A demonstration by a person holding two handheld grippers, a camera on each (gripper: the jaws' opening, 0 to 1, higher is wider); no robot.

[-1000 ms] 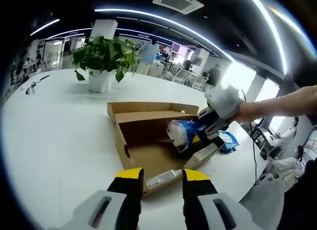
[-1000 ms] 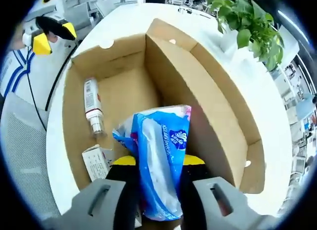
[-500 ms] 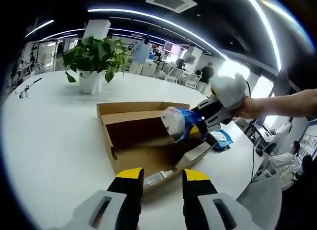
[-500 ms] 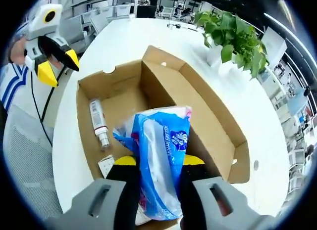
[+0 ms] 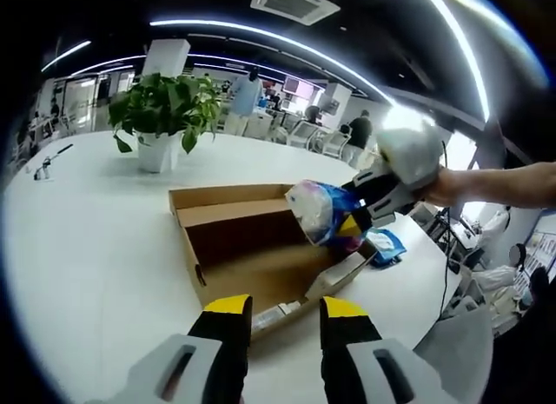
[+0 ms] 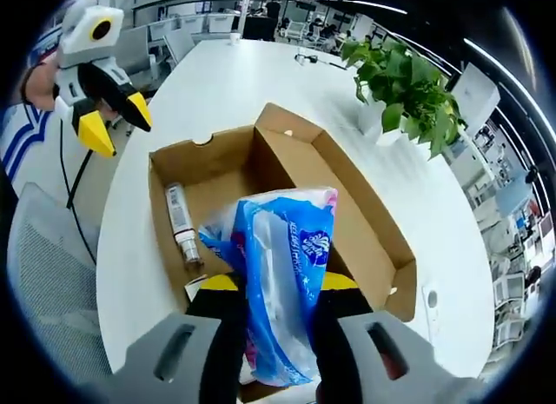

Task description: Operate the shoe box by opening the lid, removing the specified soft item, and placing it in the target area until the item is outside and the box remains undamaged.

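A potted plant [image 5: 162, 117] stands far back on the white bench [image 5: 95, 248]; a small blue packet [image 5: 387, 245] lies at its right edge.

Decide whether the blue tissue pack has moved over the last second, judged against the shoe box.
Yes. The tissue pack, shut in the right gripper, has risen up out of the shoe box.

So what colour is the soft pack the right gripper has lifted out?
The soft pack is blue and white with a pink edge, clearest in the right gripper view.
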